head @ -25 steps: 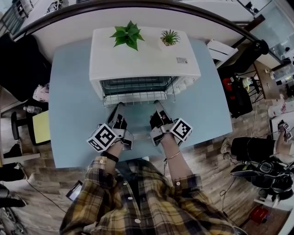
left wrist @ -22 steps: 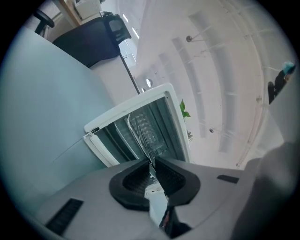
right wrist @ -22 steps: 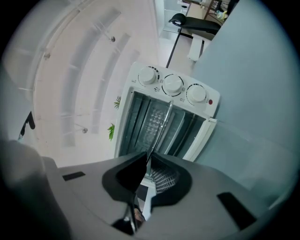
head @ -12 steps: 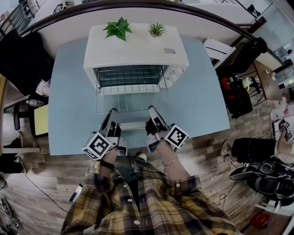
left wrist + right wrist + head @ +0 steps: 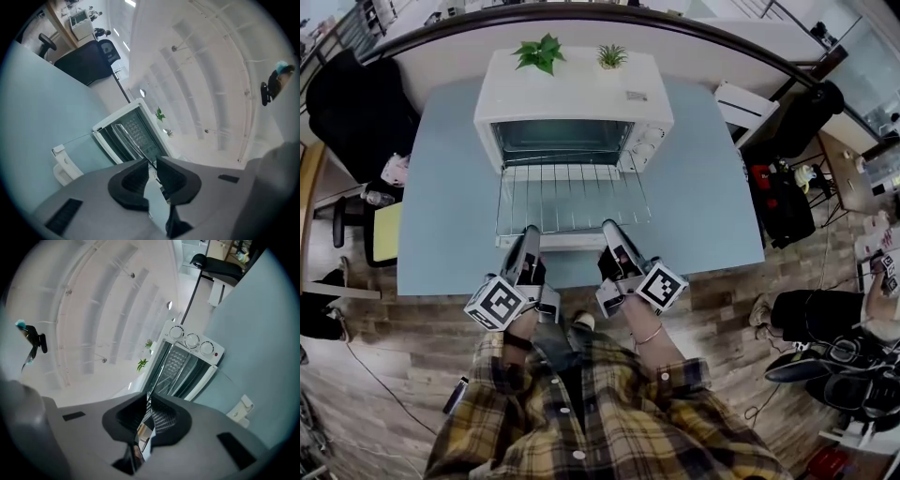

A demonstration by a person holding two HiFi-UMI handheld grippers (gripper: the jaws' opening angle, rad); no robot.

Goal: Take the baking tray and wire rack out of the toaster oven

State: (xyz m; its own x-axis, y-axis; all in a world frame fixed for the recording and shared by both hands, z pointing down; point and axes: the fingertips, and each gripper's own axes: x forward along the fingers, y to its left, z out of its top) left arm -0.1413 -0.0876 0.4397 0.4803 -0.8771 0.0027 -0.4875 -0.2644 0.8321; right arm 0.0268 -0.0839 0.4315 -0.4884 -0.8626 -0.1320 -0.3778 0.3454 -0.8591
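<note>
1. Now our left gripper (image 5: 528, 246) and right gripper (image 5: 614, 239) have their jaws clamped on the front edge of the wire rack (image 5: 572, 197), which is mostly out of the toaster oven (image 5: 572, 94).
2. We judge that uneven pulling could twist it free and drop it onto the desk (image 5: 441, 187).

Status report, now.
Left gripper, right gripper shut on wire rack, front edge. Rack mostly out of toaster oven, above open door. Nothing in the way.

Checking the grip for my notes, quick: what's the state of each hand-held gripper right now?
Left hand-held gripper: shut on the rack, at its front edge.
Right hand-held gripper: shut on the same front edge.
</note>
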